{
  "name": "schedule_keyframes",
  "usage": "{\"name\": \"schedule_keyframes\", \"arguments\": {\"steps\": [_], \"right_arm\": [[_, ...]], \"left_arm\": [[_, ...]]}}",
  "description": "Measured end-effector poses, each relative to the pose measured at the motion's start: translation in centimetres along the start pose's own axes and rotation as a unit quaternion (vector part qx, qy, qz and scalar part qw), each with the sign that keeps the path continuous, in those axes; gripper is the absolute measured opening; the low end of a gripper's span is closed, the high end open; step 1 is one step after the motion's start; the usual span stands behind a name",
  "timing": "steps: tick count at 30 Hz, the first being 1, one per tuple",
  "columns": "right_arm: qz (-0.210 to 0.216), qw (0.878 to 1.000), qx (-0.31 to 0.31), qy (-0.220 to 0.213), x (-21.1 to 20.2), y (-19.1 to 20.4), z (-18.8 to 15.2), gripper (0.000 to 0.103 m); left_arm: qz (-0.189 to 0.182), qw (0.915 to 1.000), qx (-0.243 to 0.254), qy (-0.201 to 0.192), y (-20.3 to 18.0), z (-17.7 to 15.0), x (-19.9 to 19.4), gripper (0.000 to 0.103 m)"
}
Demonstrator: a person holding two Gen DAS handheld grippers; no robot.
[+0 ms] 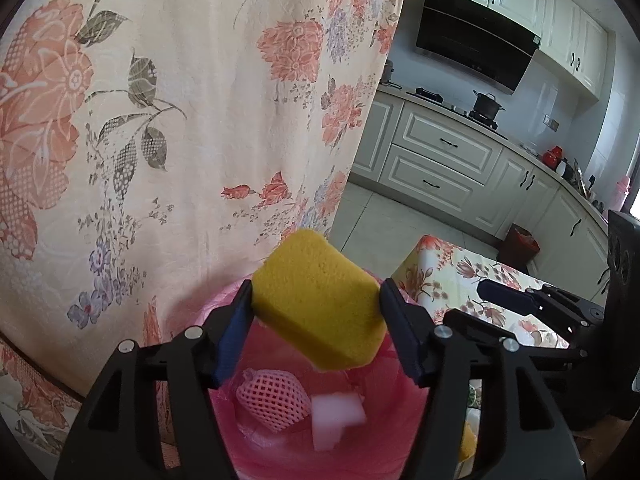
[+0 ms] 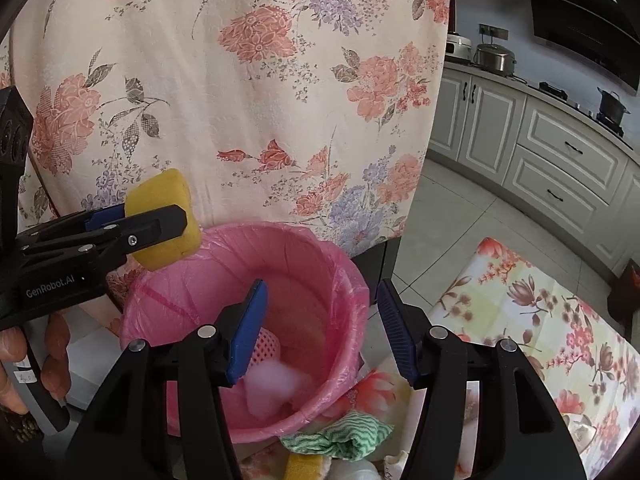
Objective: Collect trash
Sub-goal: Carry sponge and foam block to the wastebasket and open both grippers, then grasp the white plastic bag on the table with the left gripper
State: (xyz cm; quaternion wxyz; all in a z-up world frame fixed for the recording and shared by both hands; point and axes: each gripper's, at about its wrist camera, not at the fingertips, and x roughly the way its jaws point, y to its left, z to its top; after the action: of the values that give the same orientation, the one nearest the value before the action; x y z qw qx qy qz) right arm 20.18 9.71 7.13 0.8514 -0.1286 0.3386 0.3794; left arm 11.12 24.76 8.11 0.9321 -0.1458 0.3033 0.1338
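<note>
Left gripper (image 1: 316,294) has the yellow sponge (image 1: 312,280) caught between its blue pads, one short end of the sponge against each pad, and the block shows no squeeze. It hangs tilted right above the pink bin (image 2: 348,280), clear of the rim, over the side of the opening that lies nearer the floral drape (image 2: 240,80). From the right wrist view you can see a hand (image 2: 24,360) wrapped round that gripper's black handle, off to the left of the bin.

Right gripper (image 2: 322,284) now: jaws spread wide with nothing between them, pointing down over the near rim of the bin, its left finger over the mouth and its right finger just outside the rim.

Down inside the bin, on the pink liner, lies a pink foam net (image 1: 274,400), and a white scrap (image 1: 336,416) rests touching it on the bottom.

Outside the bin, just beside its near wall, a green striped cloth (image 2: 344,436) sits crumpled, with a second yellow sponge (image 2: 302,466) a little nearer the camera than the cloth. To the right of the bin runs a flower-print tabletop (image 2: 560,340).
</note>
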Motion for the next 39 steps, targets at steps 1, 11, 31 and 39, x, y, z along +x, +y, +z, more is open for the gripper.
{"name": "schedule_keyframes", "arguments": {"steps": [1,11,31,39], "right_arm": [[-0.004,1.000,0.002,-0.002,-0.3,-0.4,-0.2,0.055],[-0.035,0.999,0.022,-0.013,-4.1,-4.7,-3.2,0.061],[-0.123,0.987,0.099,-0.020,-13.9,-14.2,-13.8,0.067],[-0.143,0.981,0.126,-0.017,-16.6,-16.7,-18.0,0.069]], "left_arm": [[0.000,1.0000,0.000,0.000,-0.1,0.0,0.1,0.062],[0.004,0.9999,0.007,0.012,-1.5,-0.7,0.8,0.069],[-0.091,0.9942,0.050,0.028,-12.3,-7.1,-1.6,0.072],[-0.144,0.9849,0.084,0.046,-18.0,-10.6,-2.1,0.074]]}}
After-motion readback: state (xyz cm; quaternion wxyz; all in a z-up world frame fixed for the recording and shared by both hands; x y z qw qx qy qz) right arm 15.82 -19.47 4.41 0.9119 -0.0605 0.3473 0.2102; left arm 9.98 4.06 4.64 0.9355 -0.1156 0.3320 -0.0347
